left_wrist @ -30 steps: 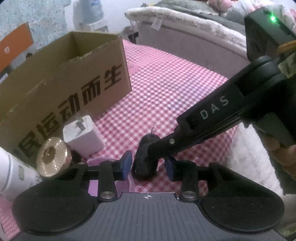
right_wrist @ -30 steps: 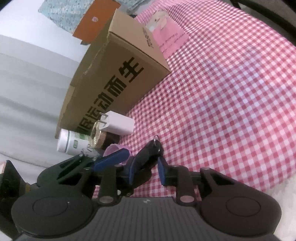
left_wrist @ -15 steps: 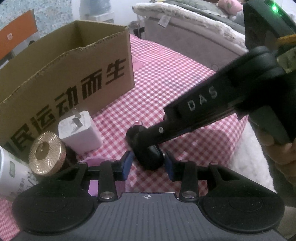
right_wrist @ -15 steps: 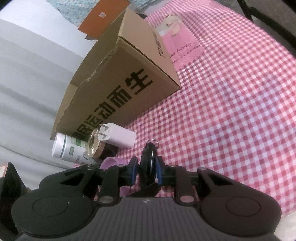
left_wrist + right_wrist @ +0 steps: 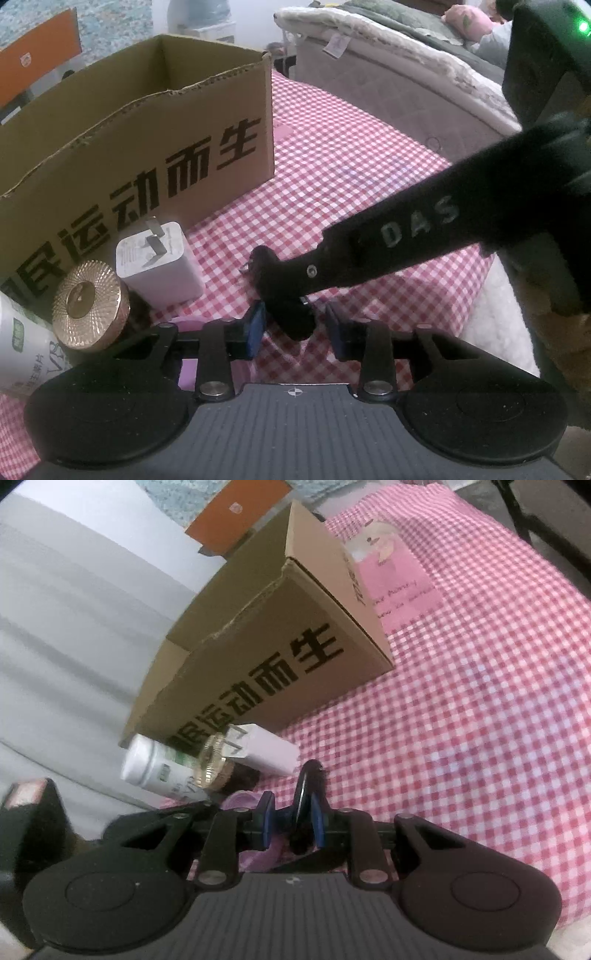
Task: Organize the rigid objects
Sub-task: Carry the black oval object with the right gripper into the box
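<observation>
Right wrist view: right gripper [image 5: 291,821] pinching black fob [image 5: 308,794], raised off checkered cloth [image 5: 480,701]. Left gripper [image 5: 295,330] spread, fob's lower end between its fingers. Beside: charger [image 5: 159,267], gold lid [image 5: 90,304], white bottle [image 5: 22,347], against box [image 5: 147,147].

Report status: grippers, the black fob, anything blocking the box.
Right gripper shut on black key fob, lifted off the cloth. Left gripper open, just under it. Cardboard box open-topped; charger and gold-lidded jar against its front.

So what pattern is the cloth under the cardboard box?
Pink-and-white gingham check cloth, clearest in the right wrist view.
</observation>
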A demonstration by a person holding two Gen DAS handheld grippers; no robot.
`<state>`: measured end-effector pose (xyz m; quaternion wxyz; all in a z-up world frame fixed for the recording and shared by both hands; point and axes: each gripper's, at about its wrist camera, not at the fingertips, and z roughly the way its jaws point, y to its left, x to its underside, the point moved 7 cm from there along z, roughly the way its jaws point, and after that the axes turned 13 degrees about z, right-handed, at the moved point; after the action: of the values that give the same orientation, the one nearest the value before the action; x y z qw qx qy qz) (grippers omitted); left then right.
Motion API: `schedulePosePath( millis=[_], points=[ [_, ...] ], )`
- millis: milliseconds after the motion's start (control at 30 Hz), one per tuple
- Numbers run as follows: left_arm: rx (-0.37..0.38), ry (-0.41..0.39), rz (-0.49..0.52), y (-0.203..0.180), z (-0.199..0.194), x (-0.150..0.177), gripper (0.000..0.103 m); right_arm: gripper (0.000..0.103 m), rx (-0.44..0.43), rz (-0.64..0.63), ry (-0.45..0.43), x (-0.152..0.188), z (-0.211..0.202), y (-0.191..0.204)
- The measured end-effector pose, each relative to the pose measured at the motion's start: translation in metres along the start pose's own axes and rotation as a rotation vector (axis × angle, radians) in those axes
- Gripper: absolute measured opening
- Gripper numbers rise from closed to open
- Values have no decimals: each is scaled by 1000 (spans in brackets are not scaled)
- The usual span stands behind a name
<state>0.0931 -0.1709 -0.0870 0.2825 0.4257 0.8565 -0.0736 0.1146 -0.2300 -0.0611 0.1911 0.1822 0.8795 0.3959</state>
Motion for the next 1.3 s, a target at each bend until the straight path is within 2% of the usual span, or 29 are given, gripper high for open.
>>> schedulePosePath(
  millis=[100,233,533,700,833,933,1100,1200,1300],
  points=[
    [0,-3,-4,1,1,0,28,23,30,16,4,-1,7,-6],
    [-18,-11,2,1,2,0,23,22,21,48,5,-1,9,-15],
    [-48,-77,16,1,-27,-7,23,20,-4,38,-34,0,-10,-8],
    [-100,-172,22,11,-71,-19,23,21,-22,-39,-92,0,-35,25],
    [-177,-247,25,33,-111,-32,23,21,-62,-146,-144,-7,-56,71],
    [-230,-273,18,59,-129,-41,23,21,-101,-234,-163,-17,-61,109],
    [-258,-235,-37,118,-131,-54,24,21,-143,-325,-125,-47,-37,160],
    [-244,-159,-94,158,-113,-61,24,21,-144,-327,-60,-73,-6,179],
    [-220,-73,-155,196,-86,-64,24,21,-129,-276,42,-102,37,187]
  ],
)
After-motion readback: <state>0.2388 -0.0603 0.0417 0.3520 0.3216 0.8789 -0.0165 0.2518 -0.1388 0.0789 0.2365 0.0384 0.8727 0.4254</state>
